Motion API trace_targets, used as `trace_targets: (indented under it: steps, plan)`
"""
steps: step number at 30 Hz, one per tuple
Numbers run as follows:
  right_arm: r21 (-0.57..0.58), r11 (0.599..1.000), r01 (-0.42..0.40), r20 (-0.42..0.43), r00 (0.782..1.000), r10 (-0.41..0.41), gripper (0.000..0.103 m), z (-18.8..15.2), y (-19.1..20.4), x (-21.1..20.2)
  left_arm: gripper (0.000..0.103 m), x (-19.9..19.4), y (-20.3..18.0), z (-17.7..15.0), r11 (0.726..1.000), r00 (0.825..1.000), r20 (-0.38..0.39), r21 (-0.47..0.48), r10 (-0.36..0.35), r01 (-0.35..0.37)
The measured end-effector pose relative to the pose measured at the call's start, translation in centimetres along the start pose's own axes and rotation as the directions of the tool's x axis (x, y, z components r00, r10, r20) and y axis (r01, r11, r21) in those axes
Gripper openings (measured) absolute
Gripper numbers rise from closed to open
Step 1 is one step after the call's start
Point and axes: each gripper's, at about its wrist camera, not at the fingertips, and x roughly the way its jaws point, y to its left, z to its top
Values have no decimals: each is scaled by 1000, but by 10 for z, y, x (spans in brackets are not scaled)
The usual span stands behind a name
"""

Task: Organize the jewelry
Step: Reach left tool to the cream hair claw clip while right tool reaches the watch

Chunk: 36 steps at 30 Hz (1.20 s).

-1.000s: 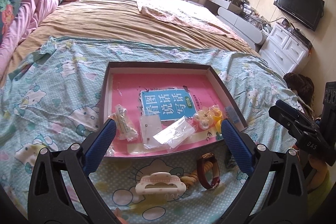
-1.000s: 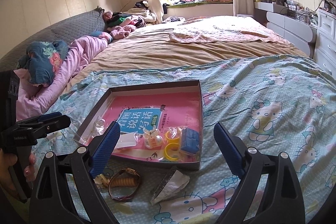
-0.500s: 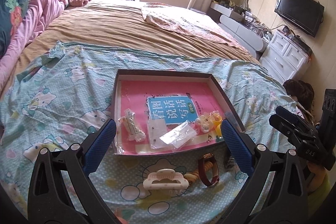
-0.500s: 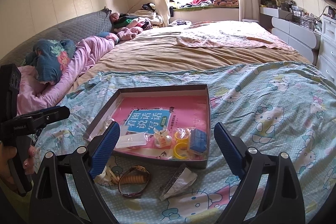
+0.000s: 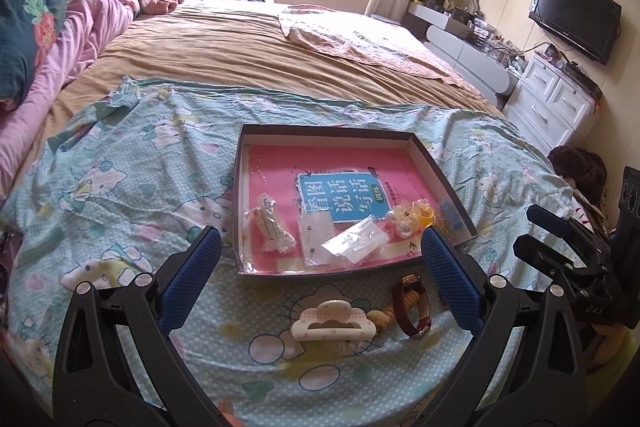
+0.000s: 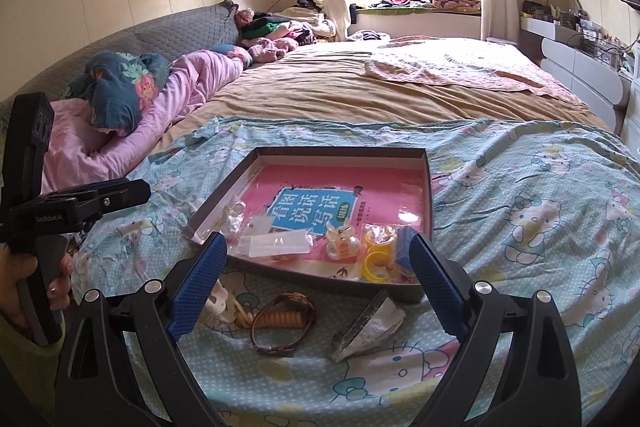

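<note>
Left wrist view gives us the bed (image 5: 248, 55) under a cartoon-print sheet (image 5: 120, 187), and on it a dark shallow box (image 5: 436, 163) lined with a pink book (image 5: 340, 167). Inside the box's near end we see clear packets (image 5: 354, 239), yellow rings (image 6: 378, 255) and a blue block (image 6: 402, 249). On the sheet just outside lie a cream hair clip (image 5: 332, 321), a brown watch (image 5: 412, 307) and a crumpled packet (image 6: 368, 327). Our left claw (image 5: 320, 269) and right claw (image 6: 316, 273) both hang spread wide, holding nothing

Tray (image 5: 440, 169) on bedspread (image 5: 120, 187); packets (image 5: 354, 245) inside; hair clip (image 5: 332, 321), watch (image 5: 412, 307) before tray.
</note>
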Motion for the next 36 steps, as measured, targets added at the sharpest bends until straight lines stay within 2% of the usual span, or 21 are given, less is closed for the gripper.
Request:
trace_targets:
  steps: [18,27,36]
  plan:
    - [-57,997,-55,-60,997,51,92,-19,23,8,93,-2,12,-22,998,998,-29,5,62,-61]
    - [-103,991,-85,-151,986,69,94,-37,36,26,93,8,18,-42,996,991,-96,14,89,-88]
    - [-103,987,-120,-267,960,88,94,-54,36,61,93,24,21,-70,993,976,-186,41,115,-110]
